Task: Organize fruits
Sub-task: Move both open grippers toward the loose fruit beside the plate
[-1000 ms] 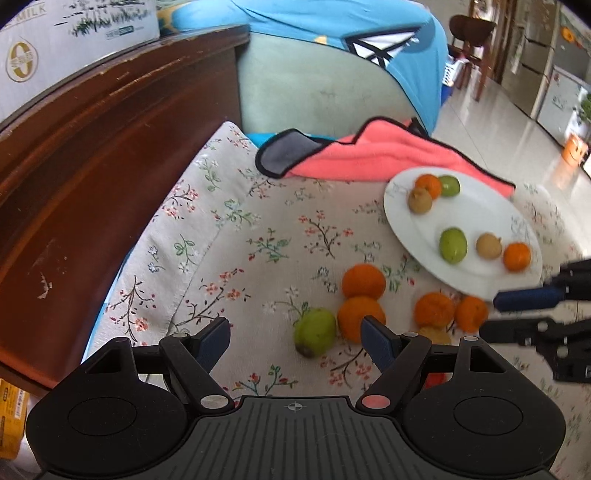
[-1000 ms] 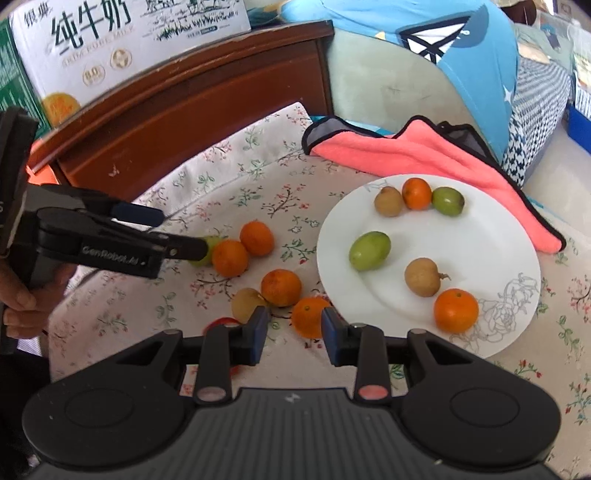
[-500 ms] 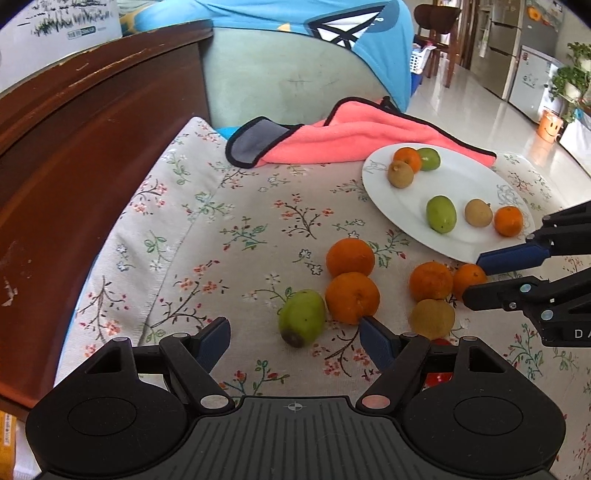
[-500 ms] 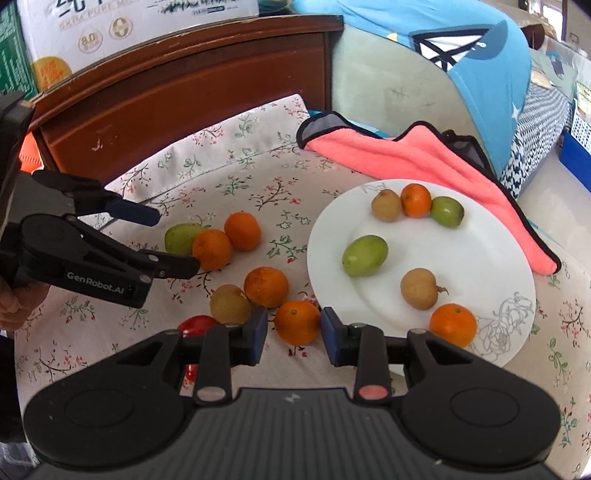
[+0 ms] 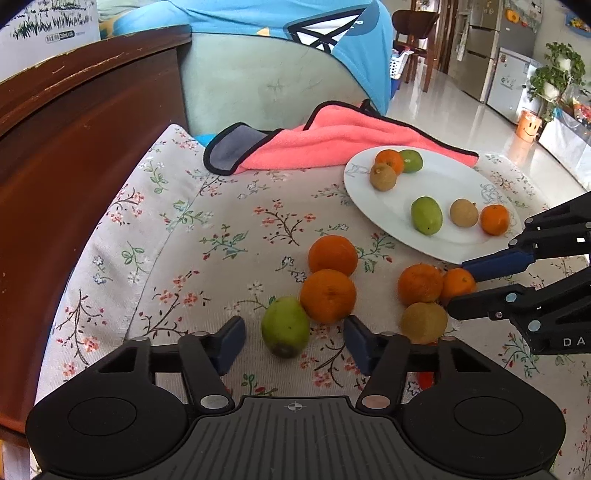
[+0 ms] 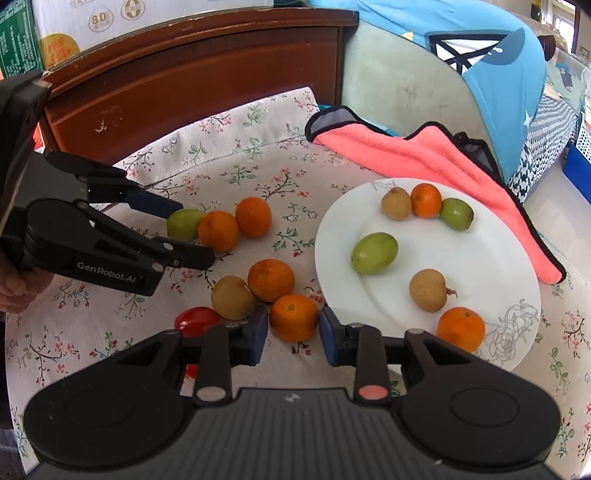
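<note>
A white plate [image 6: 480, 258] [image 5: 461, 184] holds several fruits. Loose fruits lie on the floral cloth. My left gripper [image 5: 293, 341] is open, its fingers either side of a green fruit [image 5: 285, 326] [image 6: 181, 224] that touches an orange [image 5: 328, 295]. My right gripper [image 6: 293, 332] is open around a small orange [image 6: 294, 317] [image 5: 458, 282], not clamping it. Beside it lie another orange [image 6: 270, 280], a brown fruit [image 6: 232, 297] and a red tomato [image 6: 196, 320].
A pink towel [image 6: 424, 158] [image 5: 332, 144] lies behind the plate. A dark wooden headboard [image 6: 184, 88] [image 5: 74, 166] runs along the left. A blue garment [image 6: 480, 55] hangs over a chair at the back. Boxes [image 6: 92, 22] sit on the headboard.
Both grippers have moved forward and lower. The left fingers now flank the green fruit; the right fingers now flank the small orange. The fruits have not moved.
</note>
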Demonstrator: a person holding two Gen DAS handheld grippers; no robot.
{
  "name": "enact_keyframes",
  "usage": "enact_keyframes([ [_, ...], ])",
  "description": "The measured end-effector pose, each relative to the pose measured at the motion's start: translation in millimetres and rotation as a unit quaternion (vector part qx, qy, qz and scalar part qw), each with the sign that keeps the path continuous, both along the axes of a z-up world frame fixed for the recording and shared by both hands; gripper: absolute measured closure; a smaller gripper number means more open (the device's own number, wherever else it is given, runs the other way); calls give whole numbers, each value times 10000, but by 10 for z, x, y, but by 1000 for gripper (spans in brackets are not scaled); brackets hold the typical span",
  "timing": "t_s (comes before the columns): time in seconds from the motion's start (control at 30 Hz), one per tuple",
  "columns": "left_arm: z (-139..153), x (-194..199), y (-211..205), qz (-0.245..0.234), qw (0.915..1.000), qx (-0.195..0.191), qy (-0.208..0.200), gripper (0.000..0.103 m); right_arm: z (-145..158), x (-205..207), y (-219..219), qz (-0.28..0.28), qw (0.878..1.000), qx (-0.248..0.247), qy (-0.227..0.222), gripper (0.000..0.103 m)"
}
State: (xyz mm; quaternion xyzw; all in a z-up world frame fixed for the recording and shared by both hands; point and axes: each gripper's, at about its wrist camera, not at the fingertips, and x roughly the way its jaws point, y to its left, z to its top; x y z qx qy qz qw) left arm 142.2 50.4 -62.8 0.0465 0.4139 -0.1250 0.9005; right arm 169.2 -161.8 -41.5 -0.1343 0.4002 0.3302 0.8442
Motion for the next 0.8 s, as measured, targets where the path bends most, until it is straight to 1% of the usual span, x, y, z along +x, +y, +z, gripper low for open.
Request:
enact_keyframes([
  [0.03,5,1,9,-28,10000,-31,4,52,4,3,-5,-5,10000,24,16,72],
  [0.1,17,5,29,-65,9999,-108,26,59,14,6,-13,-9,9999,83,61,73],
  [0.17,21,9,38,-85,9999,-143,41,59,24,4,-14,17,9999,105,79,73],
  [0.37,8,9,21,-93,9999,-91,0,58,12,12,-8,-9,9999,91,101,72],
  [0.47,18,14,52,-137,9998,-146,47,59,6,17,-18,-23,9999,91,125,72],
  [0.7,30,14,116,-135,9996,-220,83,70,3,19,-15,14,9999,87,120,72],
  [0.8,33,6,101,-97,9998,-149,73,76,3,19,-16,7,9999,90,124,73],
])
